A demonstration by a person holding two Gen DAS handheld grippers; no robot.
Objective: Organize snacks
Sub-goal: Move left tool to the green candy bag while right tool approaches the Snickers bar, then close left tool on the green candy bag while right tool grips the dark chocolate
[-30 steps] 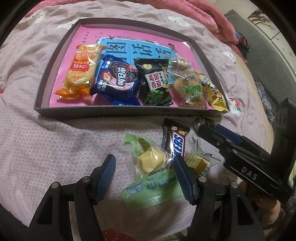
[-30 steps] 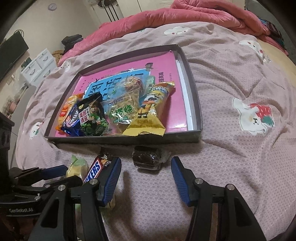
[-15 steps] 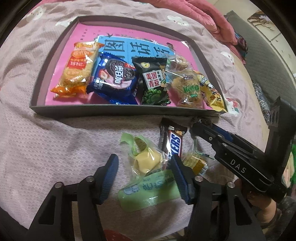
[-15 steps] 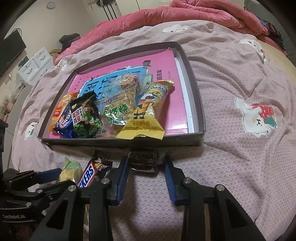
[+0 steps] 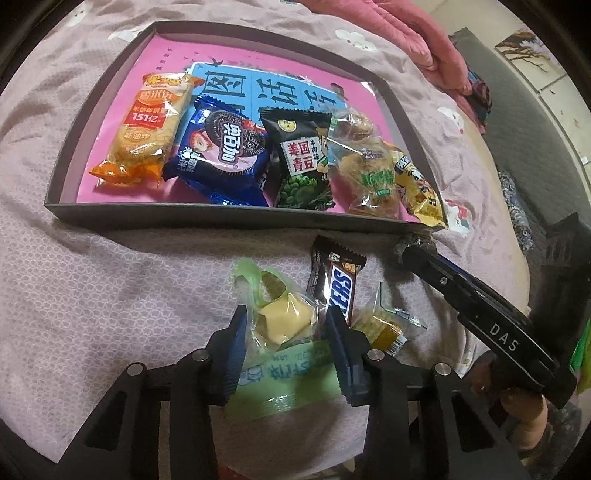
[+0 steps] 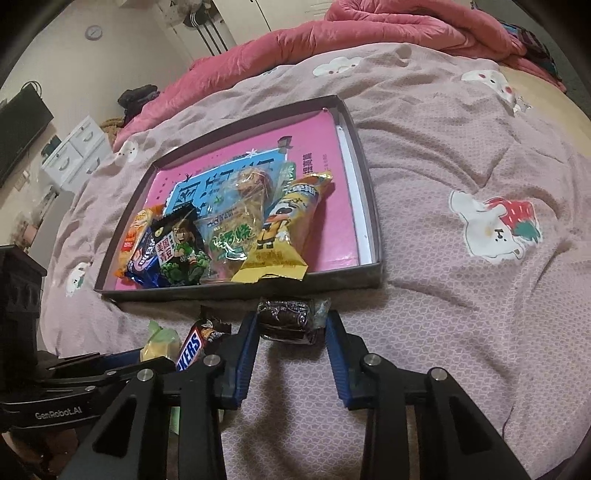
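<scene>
A grey box [image 5: 155, 218] with a pink book inside lies on the bed and holds several snack packs. My left gripper [image 5: 286, 325] is shut on a clear-wrapped yellow pastry [image 5: 284, 321] with green trim, which shows in the right wrist view [image 6: 159, 345]. A Snickers bar [image 5: 338, 284] and a small yellow cracker pack [image 5: 380, 326] lie just right of it. My right gripper [image 6: 290, 326] is shut on a dark chocolate cake pack [image 6: 288, 319] just in front of the box wall [image 6: 332, 280].
A green packet [image 5: 280, 380] lies under my left fingers. The box holds an orange rice cracker [image 5: 147, 125], blue Oreo pack [image 5: 221, 155], black pea pack [image 5: 301, 158] and yellow bag [image 6: 284, 236]. A pink quilt [image 6: 369, 33] lies beyond.
Both grippers have closed: the left onto the yellow pastry, the right onto the dark cake pack after moving forward around it.
</scene>
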